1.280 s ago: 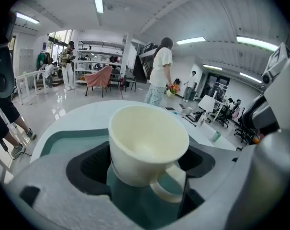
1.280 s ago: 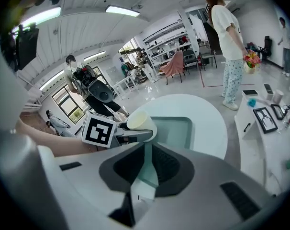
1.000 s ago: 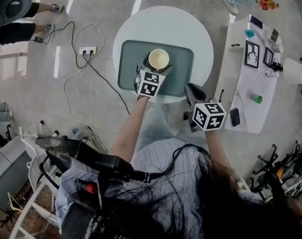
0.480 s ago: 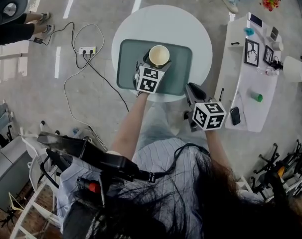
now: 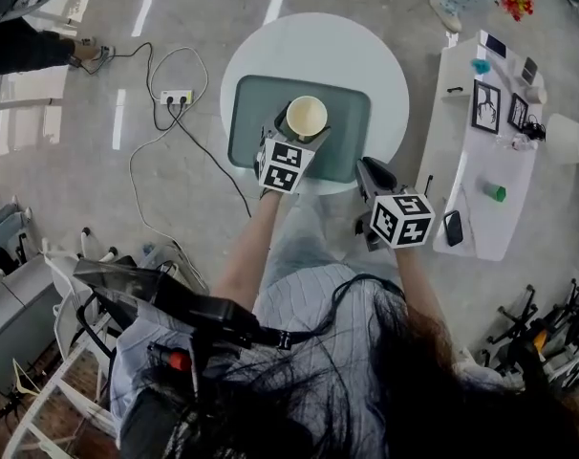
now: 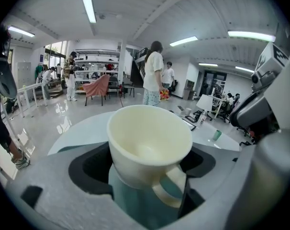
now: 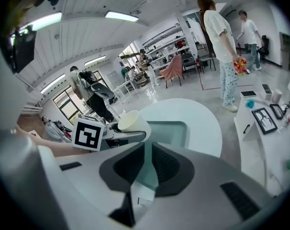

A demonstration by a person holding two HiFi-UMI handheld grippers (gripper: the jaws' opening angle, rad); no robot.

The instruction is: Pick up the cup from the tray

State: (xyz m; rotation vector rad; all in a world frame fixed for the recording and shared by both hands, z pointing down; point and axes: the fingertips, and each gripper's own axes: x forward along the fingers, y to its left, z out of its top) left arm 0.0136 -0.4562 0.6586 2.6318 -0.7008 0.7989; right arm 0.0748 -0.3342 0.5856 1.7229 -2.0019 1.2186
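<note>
Open workshop, glossy grey floor (image 5: pixel 70 189), power strip (image 5: pixel 176 96) with cables on it. Round white bench (image 5: pixel 385 65) carries a grey-green tray (image 5: pixel 352 122). A second, long white bench (image 5: pixel 461 113) stands to the right with small items on it.

Left forearm (image 5: pixel 246 247) is stretched forward over the near bench edge. Left tool (image 5: pixel 302 128) is over the tray, jaws clamped on the cream cup (image 5: pixel 306 115), one on each side of the body. The cup is upright with a slight tilt, its handle toward the tool's camera, and it is empty. From these views I cannot tell whether its base touches the tray.

Right arm is bent, close to the body. Right tool (image 5: pixel 368 170) hangs at the near right edge of the round bench, off the tray, jaws drawn almost together with only a narrow slit and nothing between them.
</note>
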